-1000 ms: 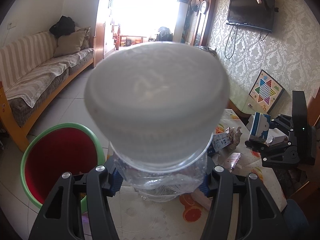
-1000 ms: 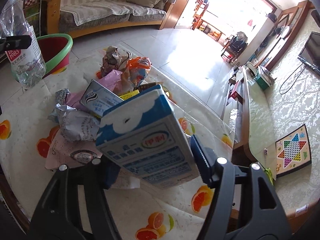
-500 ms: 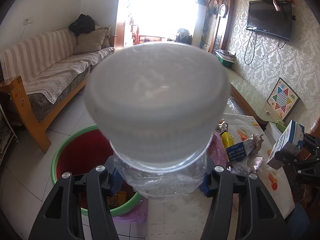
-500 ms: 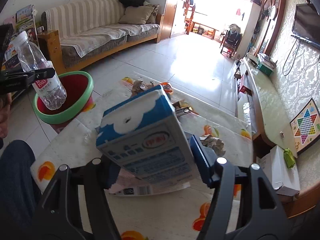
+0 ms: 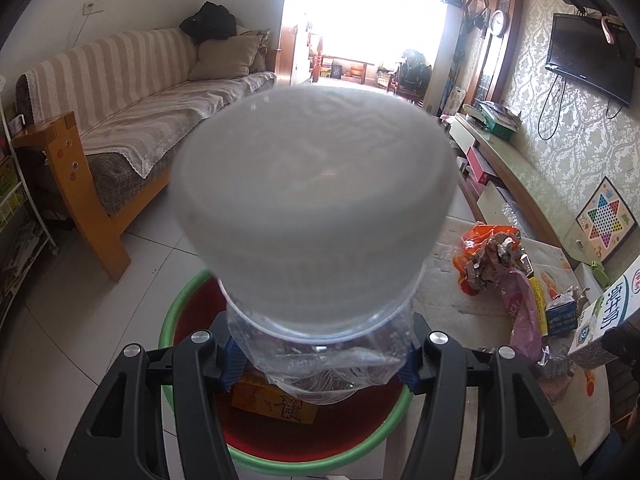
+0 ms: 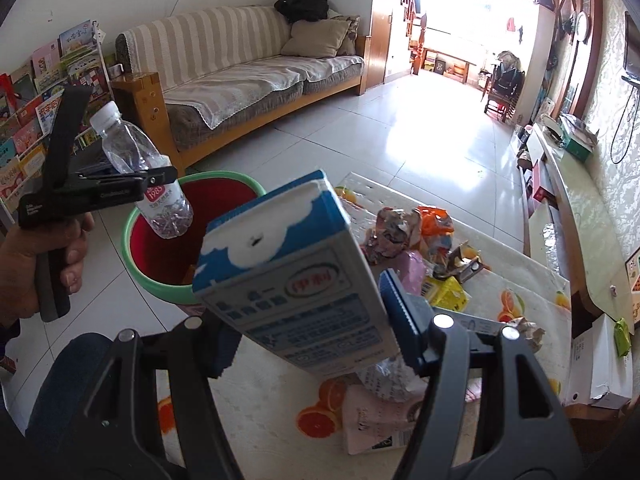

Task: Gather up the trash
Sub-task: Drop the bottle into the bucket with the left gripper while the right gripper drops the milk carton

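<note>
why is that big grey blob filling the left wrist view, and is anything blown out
Left wrist view: the blob is the clear plastic water bottle's white cap, too near the lens to focus; the bright doorway is overexposed. Right wrist view: the same bottle is sharp; the far doorway glares white.

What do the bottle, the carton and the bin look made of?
Bottle: clear thin plastic, glossy and creased; the room shows through it; white cap.
Carton: printed coated paperboard, likely; flat folded faces, slight sheen.
Bin: moulded plastic, probably; smooth green rim, red inside.
</note>
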`<state>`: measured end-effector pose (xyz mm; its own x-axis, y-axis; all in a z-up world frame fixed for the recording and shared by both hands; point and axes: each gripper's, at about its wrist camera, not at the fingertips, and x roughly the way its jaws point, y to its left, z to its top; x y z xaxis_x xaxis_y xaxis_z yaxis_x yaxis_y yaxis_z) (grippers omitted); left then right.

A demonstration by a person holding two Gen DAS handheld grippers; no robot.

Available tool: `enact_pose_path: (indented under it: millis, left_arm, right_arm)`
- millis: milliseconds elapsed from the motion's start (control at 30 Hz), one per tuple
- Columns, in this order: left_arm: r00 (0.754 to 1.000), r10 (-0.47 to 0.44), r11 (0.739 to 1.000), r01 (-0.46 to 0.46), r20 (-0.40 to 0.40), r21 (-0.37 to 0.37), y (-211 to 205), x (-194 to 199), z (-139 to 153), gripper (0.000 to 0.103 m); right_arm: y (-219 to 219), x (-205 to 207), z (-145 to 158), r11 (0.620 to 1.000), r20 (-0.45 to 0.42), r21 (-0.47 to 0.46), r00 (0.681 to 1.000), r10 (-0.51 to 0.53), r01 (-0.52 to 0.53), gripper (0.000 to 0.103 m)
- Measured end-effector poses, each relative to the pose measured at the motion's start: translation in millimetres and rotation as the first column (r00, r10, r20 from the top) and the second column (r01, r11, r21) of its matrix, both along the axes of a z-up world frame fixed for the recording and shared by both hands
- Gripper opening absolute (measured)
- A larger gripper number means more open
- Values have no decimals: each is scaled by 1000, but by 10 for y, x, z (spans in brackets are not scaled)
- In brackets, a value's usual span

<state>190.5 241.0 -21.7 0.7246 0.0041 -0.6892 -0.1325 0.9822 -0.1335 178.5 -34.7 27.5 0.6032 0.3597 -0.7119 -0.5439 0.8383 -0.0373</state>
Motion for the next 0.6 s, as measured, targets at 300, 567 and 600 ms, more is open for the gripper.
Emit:
enact_pose_path:
  millis: [300,567,600]
  left_arm:
    - [1000,9,999,-10,-18,-31,141,46,-125,79]
    - [997,79,997,-79,17,-12,417,-245,11,87]
    - [996,87,996,-87,19,-13,469,-291,26,88]
  right_arm:
    - [455,115,8,999,-14,22,999,47,-46,62]
    - [878,280,-60,996,-35,39,996,80,-78,62]
    - [950,302,-77,995,-39,43,995,87,-85,62]
